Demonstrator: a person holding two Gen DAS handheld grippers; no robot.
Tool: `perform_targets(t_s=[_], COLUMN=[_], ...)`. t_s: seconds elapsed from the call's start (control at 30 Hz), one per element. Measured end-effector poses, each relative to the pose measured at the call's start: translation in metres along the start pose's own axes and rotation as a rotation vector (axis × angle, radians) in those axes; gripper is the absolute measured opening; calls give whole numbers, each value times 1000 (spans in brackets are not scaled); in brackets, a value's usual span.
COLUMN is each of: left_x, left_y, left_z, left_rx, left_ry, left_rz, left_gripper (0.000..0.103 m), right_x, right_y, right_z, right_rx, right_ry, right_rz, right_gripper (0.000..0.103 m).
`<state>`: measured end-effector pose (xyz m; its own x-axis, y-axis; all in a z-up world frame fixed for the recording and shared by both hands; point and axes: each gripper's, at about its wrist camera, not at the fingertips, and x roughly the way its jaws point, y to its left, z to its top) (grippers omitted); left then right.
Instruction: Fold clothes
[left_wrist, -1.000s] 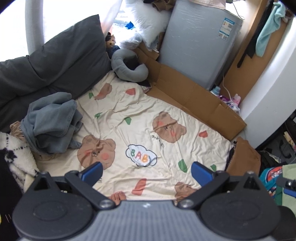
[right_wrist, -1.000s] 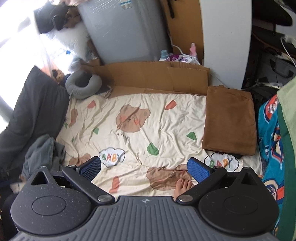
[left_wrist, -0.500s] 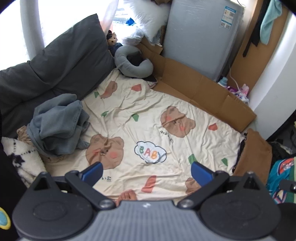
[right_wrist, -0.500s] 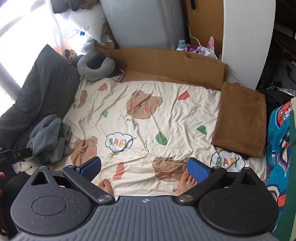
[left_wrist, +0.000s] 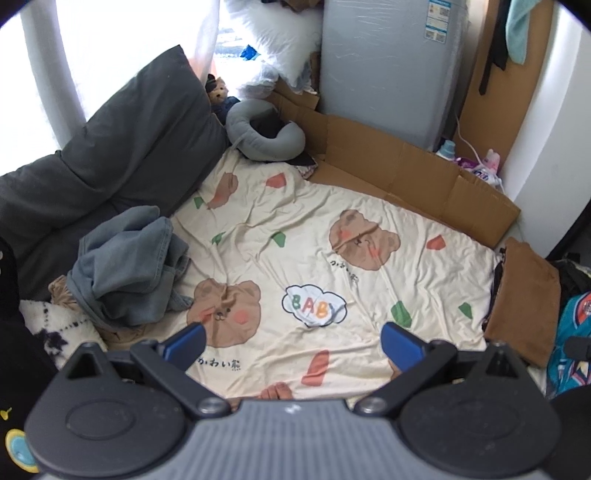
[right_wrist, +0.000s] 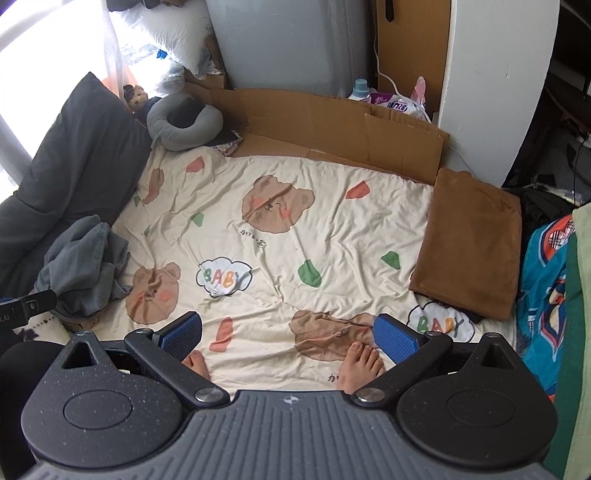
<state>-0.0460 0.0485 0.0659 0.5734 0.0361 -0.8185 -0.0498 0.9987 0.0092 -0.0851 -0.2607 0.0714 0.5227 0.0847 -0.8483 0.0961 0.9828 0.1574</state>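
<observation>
Over a cream bear-print sheet (left_wrist: 332, 229), both grippers are held wide apart and empty.

At far left a dark cushion (left_wrist: 122, 147) is propped, and just below it a crumpled grey-blue garment (left_wrist: 125, 266) is heaped on the sheet's left edge, partly over a tan cloth (left_wrist: 62, 291). The left gripper (left_wrist: 291, 341) is seen well above the sheet, its blue pads (left_wrist: 184, 341) spread and nothing gripped. A neck pillow (left_wrist: 266, 136) lies at the top corner beside cardboard (left_wrist: 399, 166). The right gripper (right_wrist: 288, 338) is likewise spread and empty, with bare toes (right_wrist: 360, 356) seen between its fingers. At far right a folded brown garment (right_wrist: 469, 243) is laid flat on the sheet's edge.
</observation>
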Motion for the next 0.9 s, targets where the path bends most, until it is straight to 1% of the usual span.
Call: perform_targets(t_s=[0.23,0.5,0.7,0.9], left_x=[-1,0,0,0], left_y=[-3,-8,-13,-14], left_z=[-1,0,-2,-2], left_rx=[10,31,48,53], left_ry=[-12,-13,-17,-20], left_rz=[4,-2,-17,-24], left_gripper=[102,100,92,91], right_x=[1,1,2,2], right_y=[1,3,1,1], right_z=[1,2,3,3], right_rx=[-13,-34,-34,-32], right_ry=[-1,2,3,1], right_rz=[-5,-30,-35,-33], right_gripper=[102,102,102,102])
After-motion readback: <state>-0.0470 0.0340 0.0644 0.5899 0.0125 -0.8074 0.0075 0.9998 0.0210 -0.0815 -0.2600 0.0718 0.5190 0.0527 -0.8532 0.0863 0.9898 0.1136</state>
